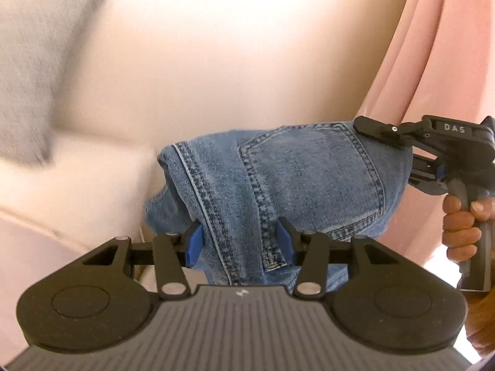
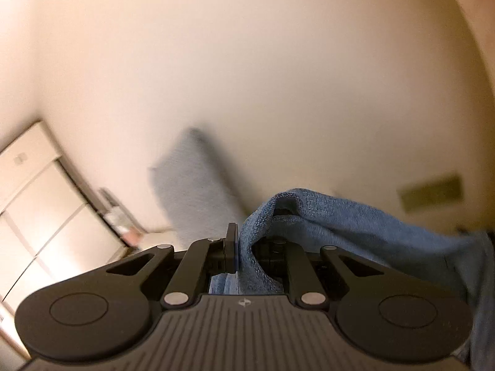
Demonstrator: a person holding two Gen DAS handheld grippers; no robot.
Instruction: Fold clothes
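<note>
Blue stitched denim jeans [image 1: 278, 185] bunched between hand-held grippers.

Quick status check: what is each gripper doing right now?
Left gripper: closed on a thick bunch of the blue denim jeans.
Right gripper: shut on the same jeans' edge.

A grey cushion [image 1: 29, 71] leans at about ten o'clock in the left wrist view, resting on a cream sofa [image 1: 77, 179] whose seat runs out toward eight o'clock. Pink curtain [image 1: 433, 46] folds hang from one o'clock down to three o'clock. In the right wrist view the same grey cushion [image 2: 191, 185] stands tilted near the centre against a pale wall [image 2: 247, 61], white panelled doors [image 2: 40, 204] fill nine o'clock, and a blurred olive rectangle [image 2: 431, 193] sits at three o'clock.
</note>
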